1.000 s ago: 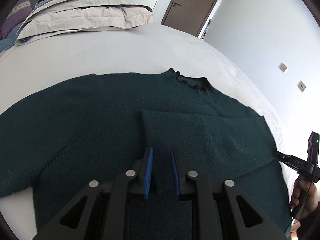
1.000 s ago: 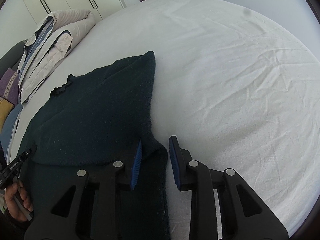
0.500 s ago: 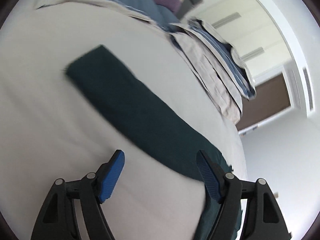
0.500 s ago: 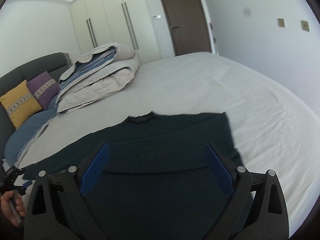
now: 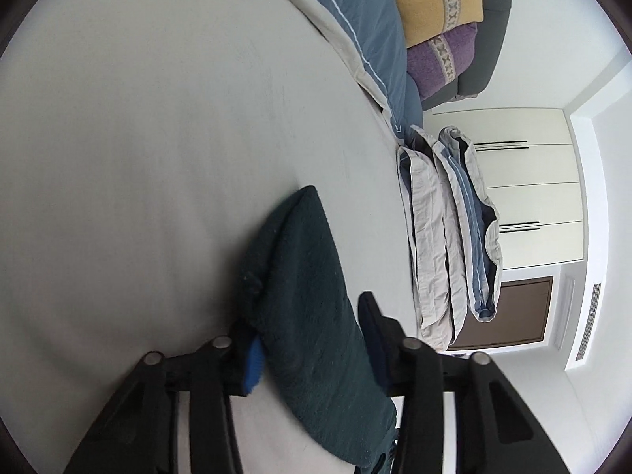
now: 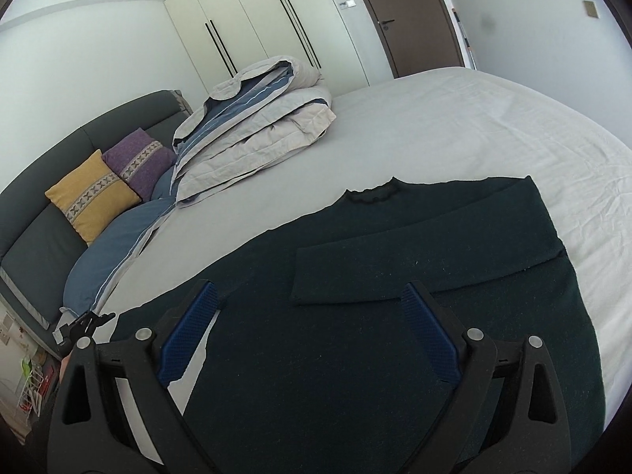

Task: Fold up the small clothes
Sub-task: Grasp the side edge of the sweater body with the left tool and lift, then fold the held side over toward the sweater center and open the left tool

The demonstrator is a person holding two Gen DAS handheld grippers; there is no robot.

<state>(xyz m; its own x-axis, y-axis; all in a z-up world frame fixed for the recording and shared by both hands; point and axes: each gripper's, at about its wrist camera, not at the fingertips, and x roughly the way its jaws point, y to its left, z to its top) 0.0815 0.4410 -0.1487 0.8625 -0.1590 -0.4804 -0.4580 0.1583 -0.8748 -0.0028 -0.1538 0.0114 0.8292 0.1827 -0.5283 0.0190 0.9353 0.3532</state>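
A dark green sweater [image 6: 395, 316] lies flat on the white bed [image 6: 493, 126], its right sleeve [image 6: 426, 252] folded across the chest. My right gripper [image 6: 312, 328] hangs open and empty above the sweater's lower body. In the left wrist view the sweater's left sleeve [image 5: 312, 296] lies between the fingers of my left gripper [image 5: 312, 339], which stands open around it near the cuff end. Whether the blue pads [image 5: 252, 359] touch the cloth I cannot tell. The left gripper also shows in the right wrist view [image 6: 83, 324], at the far left.
A folded duvet [image 6: 256, 126] lies at the back of the bed. Blue pillows [image 6: 114, 245] and yellow and purple cushions [image 6: 94, 193] rest against the grey headboard. Wardrobes and a brown door [image 6: 407, 15] stand behind.
My left gripper left the folded right sleeve, opened, swung left and came down around the left sleeve. My right gripper opened wide and lifted back from the sweater's right edge.
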